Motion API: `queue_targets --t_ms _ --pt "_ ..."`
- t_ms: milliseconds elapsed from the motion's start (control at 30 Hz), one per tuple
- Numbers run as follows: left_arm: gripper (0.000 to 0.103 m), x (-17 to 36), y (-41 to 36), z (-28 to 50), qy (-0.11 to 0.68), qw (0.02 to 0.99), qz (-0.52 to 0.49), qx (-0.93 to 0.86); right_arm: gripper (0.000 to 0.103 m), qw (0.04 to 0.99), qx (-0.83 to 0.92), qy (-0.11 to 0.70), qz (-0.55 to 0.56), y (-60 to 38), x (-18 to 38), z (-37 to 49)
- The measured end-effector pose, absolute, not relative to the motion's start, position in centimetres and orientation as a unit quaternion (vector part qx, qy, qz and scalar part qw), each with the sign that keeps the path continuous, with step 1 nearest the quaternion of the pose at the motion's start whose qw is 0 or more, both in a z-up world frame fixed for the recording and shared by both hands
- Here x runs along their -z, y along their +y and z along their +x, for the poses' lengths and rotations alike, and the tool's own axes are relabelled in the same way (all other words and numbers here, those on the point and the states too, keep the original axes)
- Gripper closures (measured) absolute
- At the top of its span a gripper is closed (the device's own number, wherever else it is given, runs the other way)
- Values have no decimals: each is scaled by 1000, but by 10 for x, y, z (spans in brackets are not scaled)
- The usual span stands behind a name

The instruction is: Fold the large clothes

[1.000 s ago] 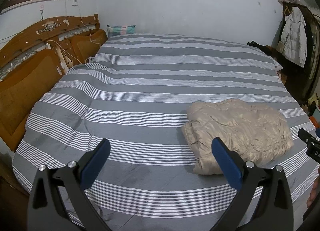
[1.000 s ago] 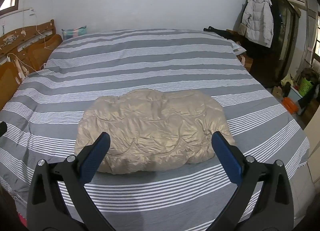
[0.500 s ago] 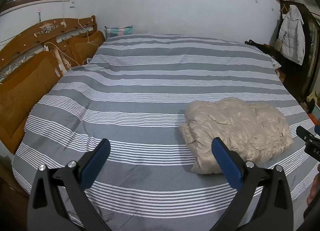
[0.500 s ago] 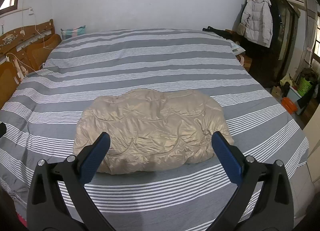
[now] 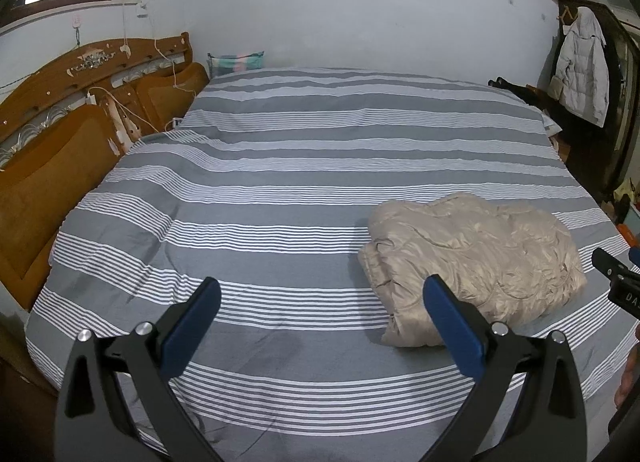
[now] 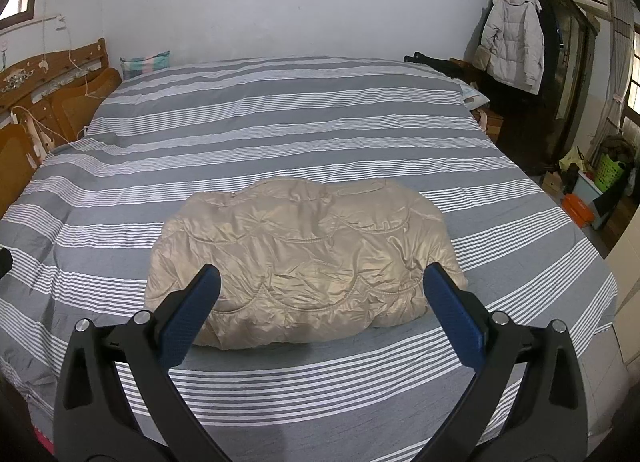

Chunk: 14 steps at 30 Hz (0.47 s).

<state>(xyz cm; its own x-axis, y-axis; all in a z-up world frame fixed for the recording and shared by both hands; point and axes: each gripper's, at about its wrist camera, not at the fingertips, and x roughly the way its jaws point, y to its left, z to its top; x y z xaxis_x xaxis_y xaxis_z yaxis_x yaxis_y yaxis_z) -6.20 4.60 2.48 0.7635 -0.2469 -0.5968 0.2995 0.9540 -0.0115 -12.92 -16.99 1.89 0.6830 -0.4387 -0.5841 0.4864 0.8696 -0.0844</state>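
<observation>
While the folded beige quilted coat [image 6: 304, 262] lies on the striped bed cover [image 6: 280, 130] near its front edge, both the left gripper [image 5: 320, 298] and the right gripper [image 6: 320, 286] hang above the bed, jaws spread wide, holding nothing.

Beige quilted jacket [image 6: 304, 262] on a striped duvet [image 6: 280, 122]
Shiny champagne-beige jacket with scalloped stitching; duvet grey with white bands; each tool [image 6: 320, 304] black with blue pads [image 6: 192, 312]; headboard [image 5: 60, 150] orange-brown.
</observation>
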Motion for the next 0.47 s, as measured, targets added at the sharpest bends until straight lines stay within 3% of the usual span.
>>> queue_targets --t_ms 467 --pt "2 -28 44 -69 307 939 51 146 3 916 258 304 39 -165 -18 -128"
